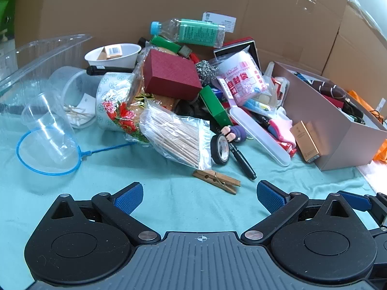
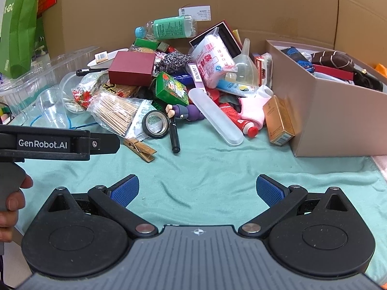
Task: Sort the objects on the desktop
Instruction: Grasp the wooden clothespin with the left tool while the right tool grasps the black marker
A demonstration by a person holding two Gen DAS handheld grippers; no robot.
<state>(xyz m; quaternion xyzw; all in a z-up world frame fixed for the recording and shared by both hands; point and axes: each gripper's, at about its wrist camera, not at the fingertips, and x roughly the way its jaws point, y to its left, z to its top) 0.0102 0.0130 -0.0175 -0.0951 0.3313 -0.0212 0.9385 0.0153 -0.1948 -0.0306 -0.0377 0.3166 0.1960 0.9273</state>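
Left gripper (image 1: 199, 193): jaws spread wide, nothing held, poised over bare teal cloth (image 1: 169, 207). Right gripper (image 2: 197, 188): likewise spread wide and empty above the cloth; the left unit's black body and a person's hand (image 2: 9, 200) are seen at the left edge of the right wrist view.

Nearest ahead of both: one wooden clothespin (image 1: 217, 180), lying flat. Just beyond it, one black marker (image 1: 241, 159) and one roll of black tape (image 1: 220, 148), touching each other.

The pile to be sorted is heaped behind these, against a cardboard wall (image 1: 145, 4): one bag of wooden sticks (image 1: 176, 140), one dark red box (image 1: 171, 76), one frosted oblong case (image 1: 261, 136), one plastic bottle (image 1: 188, 32) on top.

Left side: one clear cup (image 1: 48, 130) inside one blue-rimmed net (image 1: 46, 154). Right side: one open grey-brown box (image 1: 333, 125), partly filled, one small tan carton (image 1: 306, 141) leaning against its wall.
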